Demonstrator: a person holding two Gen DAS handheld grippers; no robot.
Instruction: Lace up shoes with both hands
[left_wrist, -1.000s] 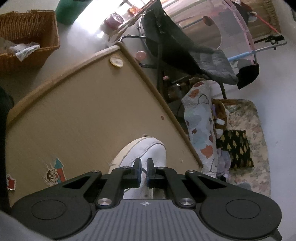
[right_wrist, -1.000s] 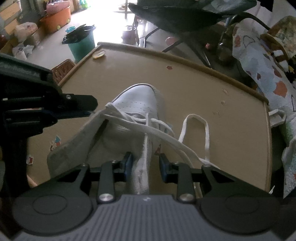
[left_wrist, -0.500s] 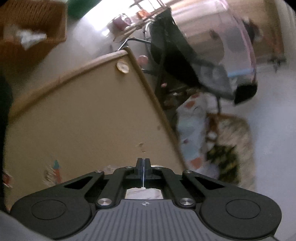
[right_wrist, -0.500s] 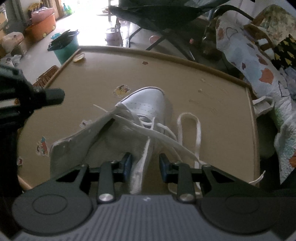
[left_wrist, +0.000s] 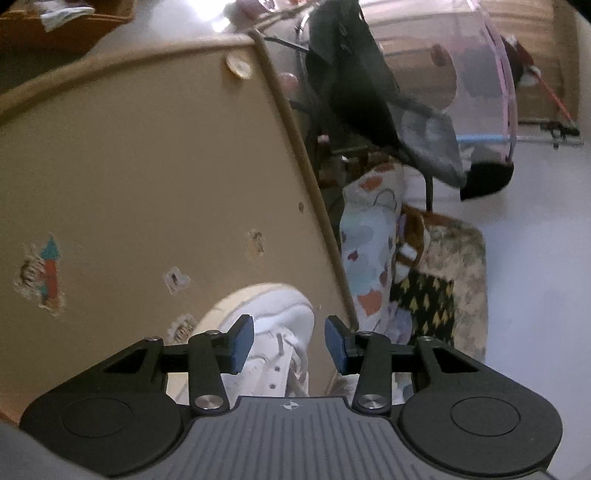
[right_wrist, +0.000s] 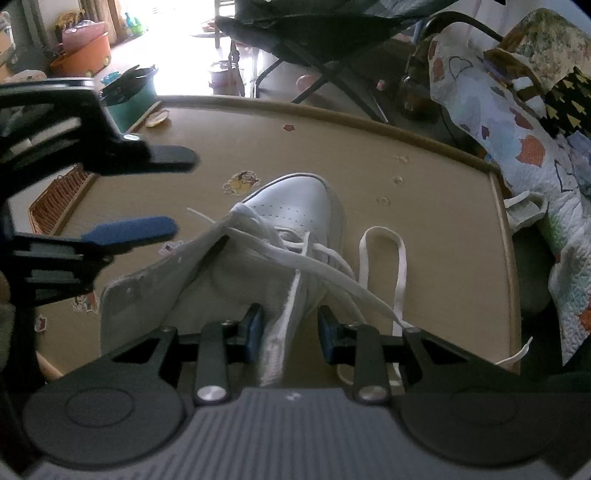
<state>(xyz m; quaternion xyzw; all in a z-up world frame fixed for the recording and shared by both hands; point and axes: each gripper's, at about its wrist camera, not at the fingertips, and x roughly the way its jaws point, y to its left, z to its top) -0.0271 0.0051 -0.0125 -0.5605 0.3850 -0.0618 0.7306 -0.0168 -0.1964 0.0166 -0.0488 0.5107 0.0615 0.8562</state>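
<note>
My landmark is the white shoe (right_wrist: 291, 206), which lies on the tan surface (right_wrist: 424, 192) with its toe pointing away from me and its heel end toward my right gripper (right_wrist: 290, 332).

My right jaws stand partly apart, one on each side of the shoe's raised collar edge at the heel end. The fabric runs up between the two blue pads, but I cannot tell whether the pads actually press on it or only flank it.

My left gripper (left_wrist: 289, 347) sits to the left of the shoe in the right wrist view, and its jaws are opening. Nothing is between them: in the left wrist view I see only the toe of the shoe and part of its eyelet row beyond the gap, with no lace caught on either pad (left_wrist: 242, 343).

The white lace (right_wrist: 295, 254) crosses loosely over the shoe's tongue. One strand loops out onto the surface just to the right of the shoe, and a lace tip lies farther right, near the surface's edge. A cartoon sticker (right_wrist: 242, 182) lies on the surface just left of the shoe's toe.
</note>
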